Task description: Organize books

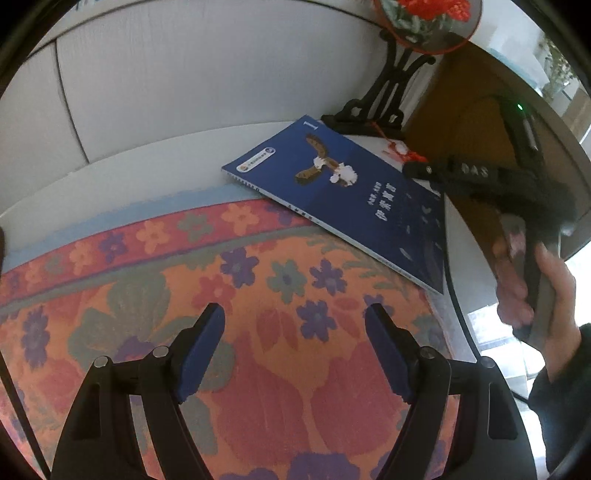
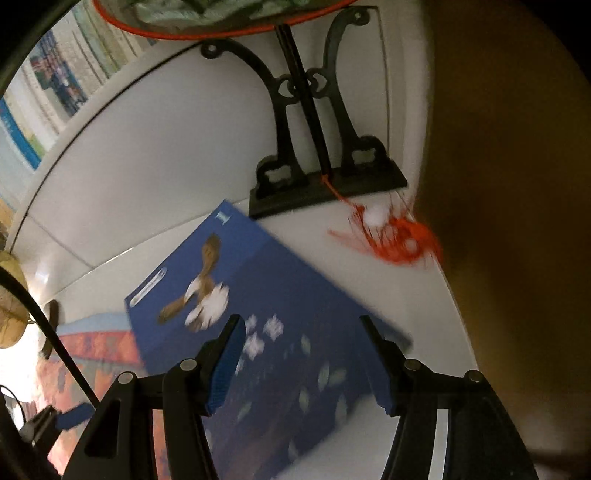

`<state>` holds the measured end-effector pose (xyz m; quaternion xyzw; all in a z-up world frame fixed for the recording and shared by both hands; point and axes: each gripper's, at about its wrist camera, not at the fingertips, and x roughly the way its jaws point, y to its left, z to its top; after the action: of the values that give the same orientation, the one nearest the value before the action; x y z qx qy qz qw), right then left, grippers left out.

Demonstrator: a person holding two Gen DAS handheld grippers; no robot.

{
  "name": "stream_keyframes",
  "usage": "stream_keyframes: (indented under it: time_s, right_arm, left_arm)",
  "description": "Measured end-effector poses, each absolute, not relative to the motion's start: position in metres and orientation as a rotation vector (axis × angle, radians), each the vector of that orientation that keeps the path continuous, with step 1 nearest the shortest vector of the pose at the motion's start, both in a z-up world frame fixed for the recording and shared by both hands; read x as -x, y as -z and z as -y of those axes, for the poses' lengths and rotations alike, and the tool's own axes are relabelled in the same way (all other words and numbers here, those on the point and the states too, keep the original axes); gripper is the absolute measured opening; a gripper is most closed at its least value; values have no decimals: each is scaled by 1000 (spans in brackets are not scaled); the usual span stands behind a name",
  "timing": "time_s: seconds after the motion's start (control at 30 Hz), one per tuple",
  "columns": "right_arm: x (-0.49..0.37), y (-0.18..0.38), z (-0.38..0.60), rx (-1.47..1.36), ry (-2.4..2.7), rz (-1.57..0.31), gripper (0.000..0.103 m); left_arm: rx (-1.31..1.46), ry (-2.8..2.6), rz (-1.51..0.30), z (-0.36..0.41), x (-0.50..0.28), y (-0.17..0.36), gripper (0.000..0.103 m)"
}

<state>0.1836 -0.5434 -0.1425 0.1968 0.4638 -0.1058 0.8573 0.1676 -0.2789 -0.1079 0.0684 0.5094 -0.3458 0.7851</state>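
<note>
The thin dark-blue paperback book (image 1: 343, 192) lies flat, cover up, on the white table top (image 1: 155, 162). Its glossy cover carries a brown-and-white bird figure, a large numeral "1" at the far corner and pale lettering. One long edge overlaps the floral patterned cloth (image 1: 236, 302); the rest of the cover rests on bare table, near the table's rounded right edge. In the right wrist view the book (image 2: 280, 295) is blurred, and its near portion sits between and beneath the fingers of the right gripper (image 2: 303, 363).

The right gripper's jaws stand wide apart and hold nothing; its black plastic fingers carry ribbed blue pads (image 2: 227, 365). In the left wrist view the right gripper (image 1: 436, 171) is over the book's right side, gripped by the person's right hand (image 1: 535, 291); whether it touches the cover cannot be told.

The left gripper (image 1: 295, 354) hangs over the cloth, well apart from the book, jaws apart and empty.

The cloth is a woven textile in orange, red and purple flower shapes with a pale blue border. Beyond the book's far corner stands a black ornate scrolled stand (image 2: 317, 147) on a flat rectangular base, supporting a round red-rimmed fan (image 1: 428, 22). A red tassel with white beads (image 2: 391, 232) lies on the table beside the base.
</note>
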Motion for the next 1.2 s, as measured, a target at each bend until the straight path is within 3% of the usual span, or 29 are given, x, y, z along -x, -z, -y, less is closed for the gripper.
stream_keyframes:
  time_s: [0.67,1.2]
  right_arm:
    - [-248,159,545,-333,77,-1037,61]
    - [-235,148,461,-280,-264,-1105,62]
  left_arm:
    - [-132,774,-1117,277,-175,121,77]
    - [-139,866,-1104,262,-156,122,78]
